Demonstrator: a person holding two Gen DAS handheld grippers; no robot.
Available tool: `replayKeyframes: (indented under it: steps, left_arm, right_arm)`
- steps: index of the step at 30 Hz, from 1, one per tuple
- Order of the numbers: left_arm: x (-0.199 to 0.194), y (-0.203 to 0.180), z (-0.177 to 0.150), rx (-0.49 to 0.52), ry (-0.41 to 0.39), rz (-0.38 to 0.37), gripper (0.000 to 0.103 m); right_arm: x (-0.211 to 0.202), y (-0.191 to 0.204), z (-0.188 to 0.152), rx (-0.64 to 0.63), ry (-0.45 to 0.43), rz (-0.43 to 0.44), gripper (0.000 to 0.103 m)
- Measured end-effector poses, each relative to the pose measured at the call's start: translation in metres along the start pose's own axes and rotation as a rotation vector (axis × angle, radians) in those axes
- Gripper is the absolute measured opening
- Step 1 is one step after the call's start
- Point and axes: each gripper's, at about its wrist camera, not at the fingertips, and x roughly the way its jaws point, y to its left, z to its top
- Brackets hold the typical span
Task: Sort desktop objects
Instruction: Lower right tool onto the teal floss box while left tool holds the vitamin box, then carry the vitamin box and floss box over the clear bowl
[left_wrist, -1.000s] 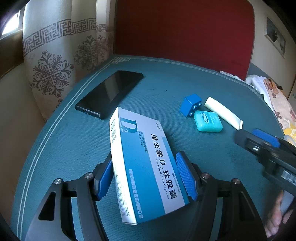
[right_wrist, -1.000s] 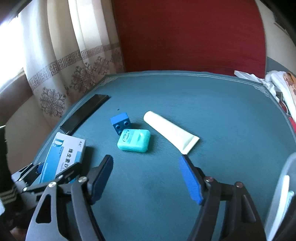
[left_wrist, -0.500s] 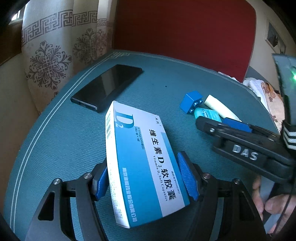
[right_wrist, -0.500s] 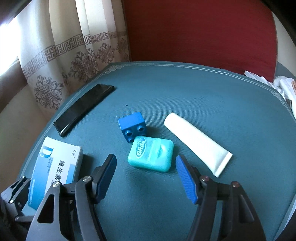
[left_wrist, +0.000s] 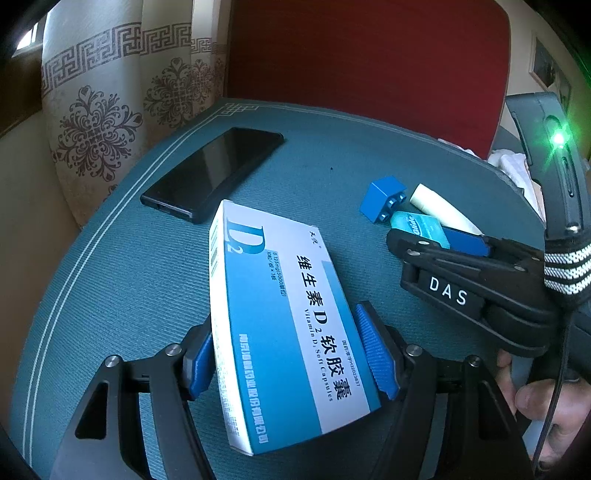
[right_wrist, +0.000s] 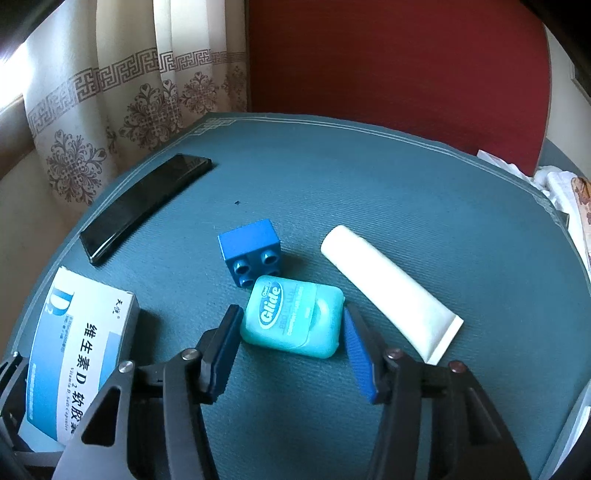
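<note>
Right now my left claw (left_wrist: 286, 354) is clamped on the vitamin box (left_wrist: 280, 314), its blue pads pressing both long sides and the box tilted up off the teal tabletop (left_wrist: 110, 280). My right claw (right_wrist: 291, 350) is closing around the floss case (right_wrist: 293, 317); the case lies flat on the tabletop between the pads, and I cannot tell whether they touch it, so I count it as not gripped. In the left view the right claw shows from the side, with a hand (left_wrist: 546, 402) on its handle. Just beyond the floss case, touching it, sits the blue brick (right_wrist: 249, 251), studs facing me. Beside them to the right lies the white tube (right_wrist: 388, 288), slanting away. Farther left, near the tabletop's edge, the black phone (left_wrist: 212, 171) lies flat. Behind everything hang a patterned curtain (left_wrist: 99, 110) and a red panel (right_wrist: 399, 62).
</note>
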Motion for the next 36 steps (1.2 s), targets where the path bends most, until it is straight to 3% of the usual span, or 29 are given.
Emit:
replayKeyframes:
  steps: [11,12,14,16,28,36]
  left_arm:
    - [-0.005,0.0,-0.001,-0.014,-0.019,-0.064,0.064]
    - [-0.005,0.0,-0.002,-0.015,-0.02,-0.072,0.06]
    - [-0.006,0.0,-0.002,-0.021,-0.017,-0.1,0.034]
    - [-0.005,0.0,-0.002,-0.03,-0.007,-0.11,0.026]
    - [-0.006,0.001,-0.002,-0.041,-0.007,-0.114,0.026]
    - [-0.019,0.0,0.0,-0.038,-0.052,-0.095,0.026]
  right_arm:
    - [-0.04,-0.021,-0.03,0.084,-0.022,0.025,0.058]
    - [-0.045,-0.023,-0.032,0.092,-0.03,0.027,0.058]
    - [-0.06,-0.029,-0.037,0.112,-0.054,0.03,0.058]
    - [-0.074,-0.035,-0.041,0.13,-0.074,0.031,0.058]
    - [-0.119,-0.041,-0.065,0.147,-0.128,0.018,0.058]
    - [-0.148,-0.059,-0.086,0.175,-0.157,-0.004,0.058]
